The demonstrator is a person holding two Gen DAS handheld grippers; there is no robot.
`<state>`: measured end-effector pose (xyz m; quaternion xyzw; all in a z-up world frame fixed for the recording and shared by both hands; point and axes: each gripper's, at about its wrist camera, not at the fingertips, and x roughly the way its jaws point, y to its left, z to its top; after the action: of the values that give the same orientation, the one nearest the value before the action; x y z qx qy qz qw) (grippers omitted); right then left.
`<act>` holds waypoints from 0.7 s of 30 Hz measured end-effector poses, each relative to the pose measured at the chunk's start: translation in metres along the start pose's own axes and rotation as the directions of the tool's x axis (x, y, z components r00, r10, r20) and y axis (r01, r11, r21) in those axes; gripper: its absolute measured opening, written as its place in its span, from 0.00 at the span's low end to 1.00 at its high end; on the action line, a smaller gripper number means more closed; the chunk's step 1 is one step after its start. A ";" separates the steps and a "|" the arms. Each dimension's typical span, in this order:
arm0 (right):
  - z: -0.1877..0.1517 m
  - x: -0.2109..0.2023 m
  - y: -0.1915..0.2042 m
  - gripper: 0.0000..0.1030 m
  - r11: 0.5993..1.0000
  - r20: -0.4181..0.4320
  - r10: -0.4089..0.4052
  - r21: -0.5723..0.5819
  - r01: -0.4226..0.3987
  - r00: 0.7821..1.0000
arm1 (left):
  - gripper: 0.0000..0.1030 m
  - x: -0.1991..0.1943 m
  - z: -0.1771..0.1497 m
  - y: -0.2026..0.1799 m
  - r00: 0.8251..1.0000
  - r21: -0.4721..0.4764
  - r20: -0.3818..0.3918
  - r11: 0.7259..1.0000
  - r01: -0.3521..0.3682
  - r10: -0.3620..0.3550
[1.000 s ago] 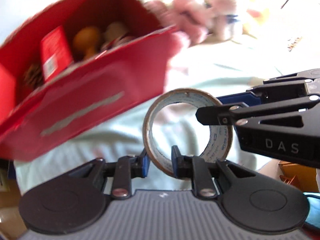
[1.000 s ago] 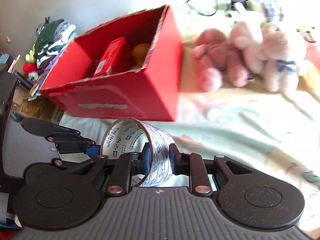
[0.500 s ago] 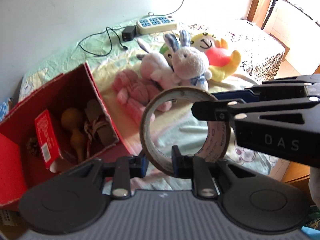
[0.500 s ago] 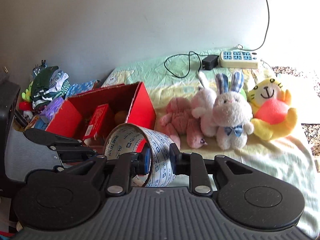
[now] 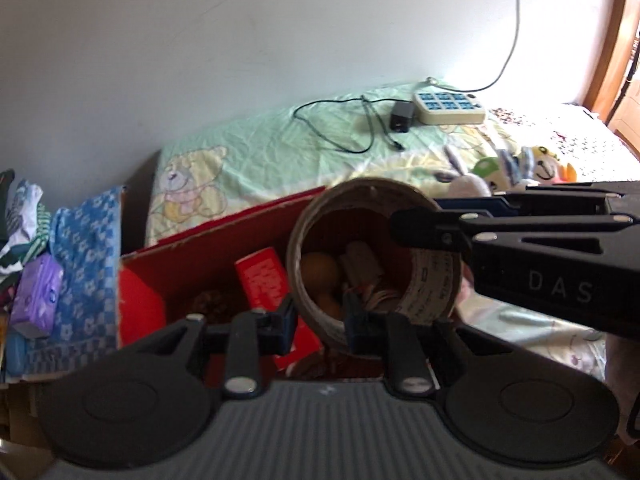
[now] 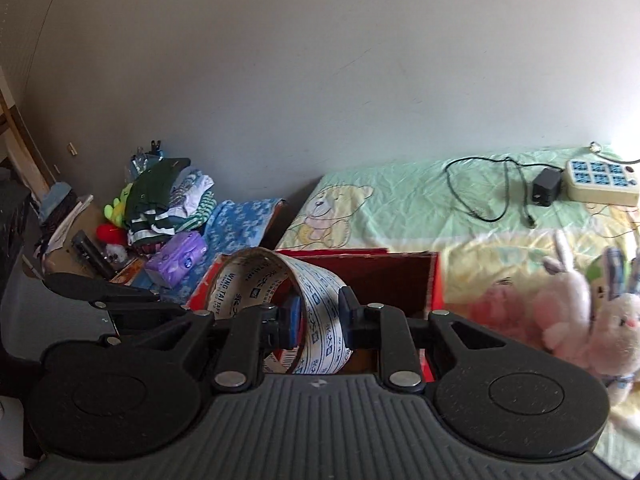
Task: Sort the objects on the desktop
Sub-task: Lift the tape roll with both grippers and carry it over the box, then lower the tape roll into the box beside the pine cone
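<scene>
Both tongs are clamped on one tape roll point(image 5: 372, 256). The left tongs point(image 5: 320, 318) grip the near lower wall of the ring, one pad inside and one outside. The right tongs point(image 6: 320, 316) pinch the ring wall on its opposite side, across the printed inner liner. The roll is held upright in the air, over the open red box point(image 5: 208, 256), not resting on anything.

Inside the box lie a red packet point(image 5: 264, 280), a brown rounded item point(image 5: 320, 270) and other small items, so part of the sorting appears done. The roll is judged next: it is not yet released into the box.

Outside the box, on the bed point(image 6: 400, 200), plush toys point(image 6: 580, 320), a power strip point(image 6: 600, 178) and a black adapter point(image 6: 546, 192) remain. Whether these belong to the sort cannot be told.
</scene>
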<state>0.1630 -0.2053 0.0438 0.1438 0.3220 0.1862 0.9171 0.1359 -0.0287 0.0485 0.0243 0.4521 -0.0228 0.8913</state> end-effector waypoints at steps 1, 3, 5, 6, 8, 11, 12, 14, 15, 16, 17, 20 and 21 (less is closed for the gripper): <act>0.000 0.011 0.004 0.21 1.000 -0.016 0.020 0.002 -0.020 1.000 | 0.18 0.004 -0.003 0.011 1.000 -0.015 -0.014 1.000 -0.013 0.013; -0.003 0.033 0.014 0.21 0.998 -0.047 0.056 0.001 -0.056 0.997 | 0.18 0.014 -0.009 0.030 0.998 -0.037 -0.042 0.999 -0.040 0.039; -0.007 0.053 0.022 0.21 0.997 -0.076 0.082 -0.006 -0.083 0.994 | 0.18 0.026 -0.016 0.046 0.996 -0.052 -0.069 0.997 -0.063 0.059; -0.009 0.062 0.025 0.21 0.996 -0.090 0.093 -0.010 -0.094 0.992 | 0.18 0.032 -0.020 0.053 0.994 -0.060 -0.086 0.996 -0.070 0.064; -0.012 0.080 0.029 0.21 0.994 -0.127 0.110 -0.014 -0.112 0.986 | 0.18 0.045 -0.026 0.063 0.990 -0.075 -0.124 0.994 -0.077 0.068; -0.018 0.102 0.030 0.21 0.990 -0.190 0.133 -0.018 -0.139 0.973 | 0.18 0.061 -0.037 0.073 0.982 -0.075 -0.172 0.993 -0.091 0.077; -0.019 0.108 0.030 0.21 0.989 -0.209 0.139 -0.020 -0.146 0.968 | 0.18 0.066 -0.039 0.076 0.980 -0.074 -0.184 0.993 -0.092 0.077; -0.020 0.119 0.030 0.21 0.987 -0.249 0.146 -0.031 -0.158 0.958 | 0.18 0.075 -0.044 0.080 0.975 -0.080 -0.209 0.993 -0.088 0.070; -0.020 0.122 0.032 0.21 0.985 -0.266 0.146 -0.046 -0.164 0.953 | 0.18 0.079 -0.045 0.083 0.973 -0.085 -0.222 0.993 -0.085 0.064; -0.020 0.126 0.033 0.21 0.984 -0.282 0.144 -0.066 -0.169 0.949 | 0.18 0.083 -0.046 0.085 0.970 -0.091 -0.236 0.992 -0.081 0.058; -0.020 0.130 0.035 0.21 0.981 -0.298 0.140 -0.088 -0.173 0.944 | 0.18 0.086 -0.047 0.086 0.968 -0.098 -0.247 0.992 -0.079 0.053; -0.019 0.140 0.038 0.20 0.970 -0.350 0.123 -0.154 -0.186 0.929 | 0.18 0.094 -0.049 0.086 0.961 -0.103 -0.271 0.991 -0.082 0.051; -0.019 0.143 0.038 0.20 0.967 -0.366 0.117 -0.170 -0.190 0.923 | 0.18 0.096 -0.050 0.084 0.959 -0.107 -0.278 0.991 -0.086 0.053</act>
<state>0.2443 -0.1065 -0.0328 0.0388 0.4482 0.3121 0.8368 0.1574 0.0564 -0.0563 -0.0095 0.5706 0.0390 0.8203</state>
